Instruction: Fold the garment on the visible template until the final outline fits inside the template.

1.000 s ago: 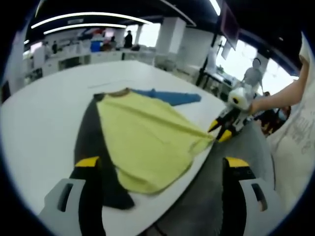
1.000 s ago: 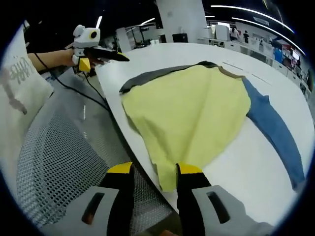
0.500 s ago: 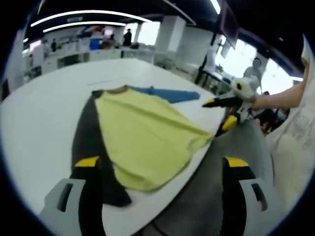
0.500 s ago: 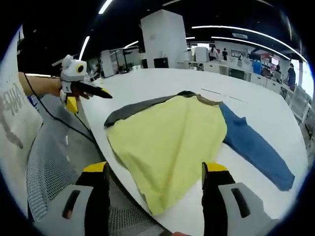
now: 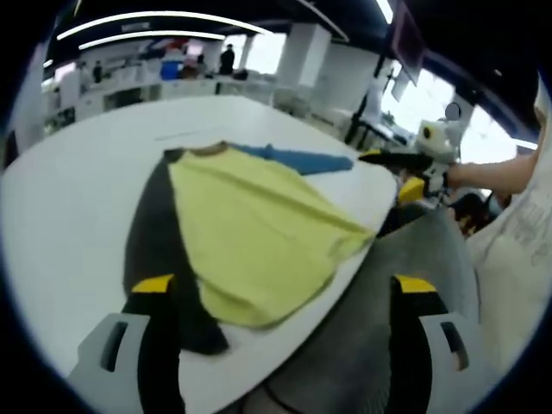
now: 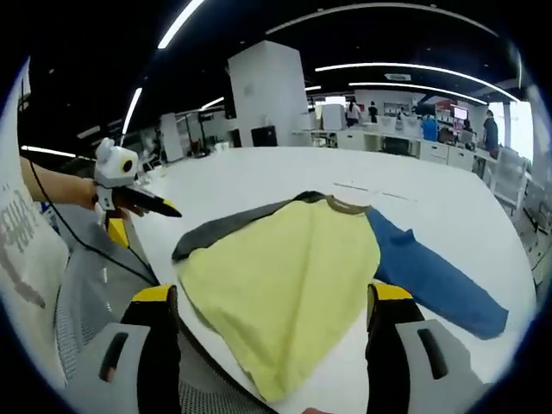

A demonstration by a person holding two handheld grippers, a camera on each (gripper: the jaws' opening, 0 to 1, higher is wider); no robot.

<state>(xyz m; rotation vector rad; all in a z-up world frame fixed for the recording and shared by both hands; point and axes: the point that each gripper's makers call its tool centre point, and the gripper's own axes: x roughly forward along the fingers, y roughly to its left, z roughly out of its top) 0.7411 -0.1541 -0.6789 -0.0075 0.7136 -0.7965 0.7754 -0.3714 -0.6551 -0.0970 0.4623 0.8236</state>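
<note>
A garment with a yellow body, a dark grey sleeve and a blue sleeve lies spread on the white table. My left gripper hangs open over the near hem, holding nothing. My right gripper hovers off the table's right edge, jaws apart. In the right gripper view the yellow body, grey sleeve and blue sleeve lie flat. My right gripper is wide open above the hem. The left gripper shows at the left, held by a hand.
A grey mesh chair stands against the table's near edge, also seen as mesh at lower left. Faint line marks lie on the table beyond the collar. Desks and people fill the far room. The table's far half is bare.
My right gripper let go of the yellow hem corner, opened wide, and drew up and back from the table. The hem now lies flat. The left gripper stayed open.
</note>
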